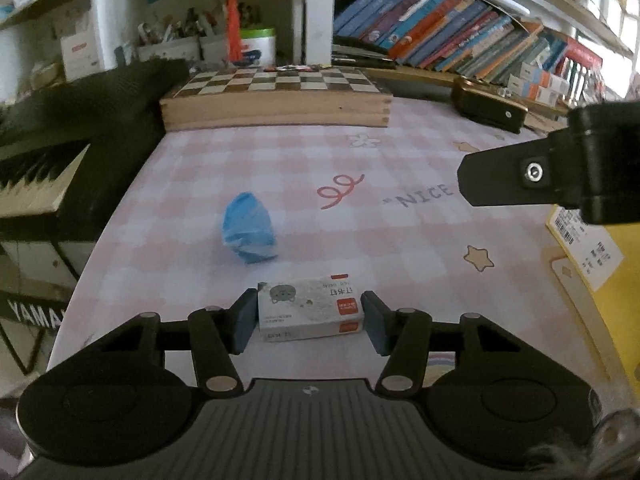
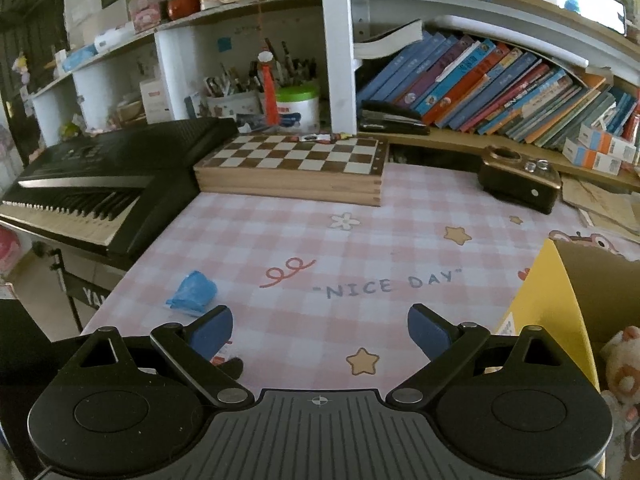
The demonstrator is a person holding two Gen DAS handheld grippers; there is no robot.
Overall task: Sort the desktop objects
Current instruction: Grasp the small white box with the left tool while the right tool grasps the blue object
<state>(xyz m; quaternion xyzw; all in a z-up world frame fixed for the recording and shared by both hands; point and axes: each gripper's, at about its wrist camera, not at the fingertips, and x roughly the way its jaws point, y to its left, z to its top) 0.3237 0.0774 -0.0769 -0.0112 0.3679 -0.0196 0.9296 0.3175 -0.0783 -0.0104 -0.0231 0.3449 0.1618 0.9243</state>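
1. Nearest, the left gripper [image 1: 310, 322] is closing its blue pads on a small white staple box [image 1: 310, 312]; the pads are pressing against the box's two short ends, and the box is lying flat on the pink checked desk mat [image 1: 400, 240].
2. The right gripper [image 2: 320, 336] is hovering above the mat with its jaws standing wide and with nothing between them; in the left wrist view one of its black fingers is reaching in from the right edge.
3. Just beyond the staple box, to its left, a crumpled blue bag [image 1: 249, 232] is sitting on the mat, apart from the box.
4. At the right edge a yellow cardboard box [image 2: 560, 300] is standing open, and a plush toy [image 2: 620, 368] is showing inside it.
5. Farther out, the printed words "NICE DAY" [image 2: 388, 284] are running across the middle of the mat.
6. Along the left side a black keyboard [image 2: 92, 192] is lying beside the desk.
7. At the back of the mat a wooden chessboard case [image 2: 296, 164] is lying closed, and a dark brown case [image 2: 520, 180] is sitting well to its right.
8. Farthest, rows of leaning books [image 2: 500, 88] and a pen holder [image 2: 236, 100] are filling the white shelf [image 2: 340, 48].
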